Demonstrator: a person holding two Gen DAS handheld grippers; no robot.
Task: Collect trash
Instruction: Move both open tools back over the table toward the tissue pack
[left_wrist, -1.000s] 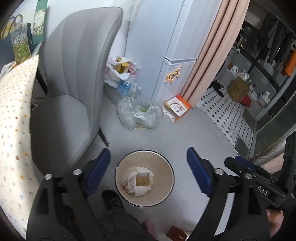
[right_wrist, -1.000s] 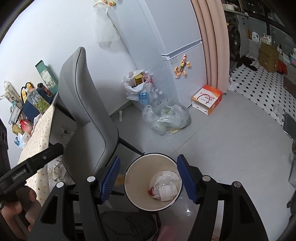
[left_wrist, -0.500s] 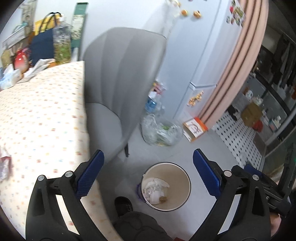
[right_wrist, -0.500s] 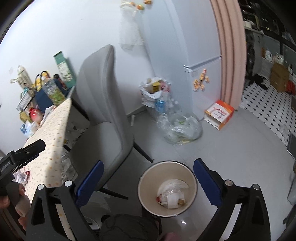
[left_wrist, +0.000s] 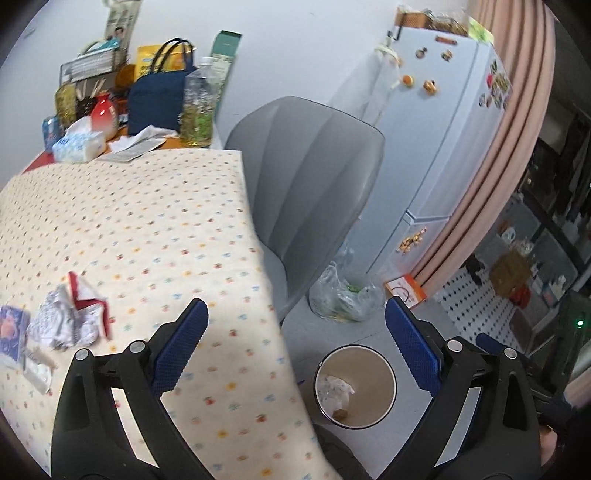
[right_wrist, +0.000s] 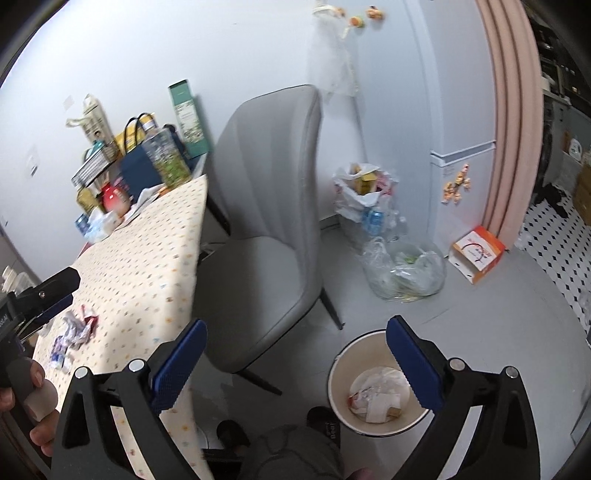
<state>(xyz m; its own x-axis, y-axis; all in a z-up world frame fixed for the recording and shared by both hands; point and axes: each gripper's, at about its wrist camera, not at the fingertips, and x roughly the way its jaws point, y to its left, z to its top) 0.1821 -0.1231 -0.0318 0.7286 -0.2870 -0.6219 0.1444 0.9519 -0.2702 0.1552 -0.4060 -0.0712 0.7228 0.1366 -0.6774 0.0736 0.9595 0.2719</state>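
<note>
Left wrist view is showing the left gripper (left_wrist: 295, 332) hanging over the right edge of the table (left_wrist: 155, 221), jaws spread wide with nothing between them. Crumpled wrappers (left_wrist: 70, 317) are lying near the table's left edge, a red-and-white one beside a grey-white wad, with a small packet (left_wrist: 37, 369) and a bluish pack (left_wrist: 11, 332) just beside them. They are looking light, thin and crushable, likely slippery film, so a pinch across the bunched middle of one wad should be holding better than a loose corner. The waste bin (left_wrist: 388, 402) is standing on the floor beside the table, already holding paper scraps.

In the right wrist view the right gripper (right_wrist: 295, 354) is also gaping empty, angled down over the grey chair (right_wrist: 266, 206) with the bin under its right finger. The person's left hand (right_wrist: 33, 417) is gripping its handle at the frame's lower left, close to the wrappers.
</note>
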